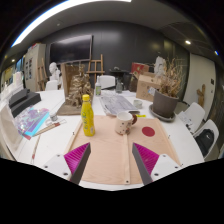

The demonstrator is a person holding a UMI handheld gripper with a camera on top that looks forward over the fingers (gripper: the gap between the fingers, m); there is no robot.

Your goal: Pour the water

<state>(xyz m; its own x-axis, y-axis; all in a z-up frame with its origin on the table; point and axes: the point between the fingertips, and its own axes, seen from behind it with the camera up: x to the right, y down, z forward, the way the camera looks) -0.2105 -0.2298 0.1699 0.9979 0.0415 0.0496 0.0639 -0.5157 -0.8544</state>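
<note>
A yellow bottle [88,116] stands upright on a beige mat [108,150] on the white table. To its right on the same mat sits a small pale cup [125,123]. My gripper [112,160] hovers over the near part of the mat, well short of both, open with nothing between its fingers. Its magenta pads [146,157] show on either side of the bare mat.
A red disc [148,131] lies on the table right of the cup. Beyond are a dark bowl [163,104], a cardboard box [149,85], a wooden rack [75,82] and clutter at the left [33,121]. The table's near edge [105,183] runs just below the mat.
</note>
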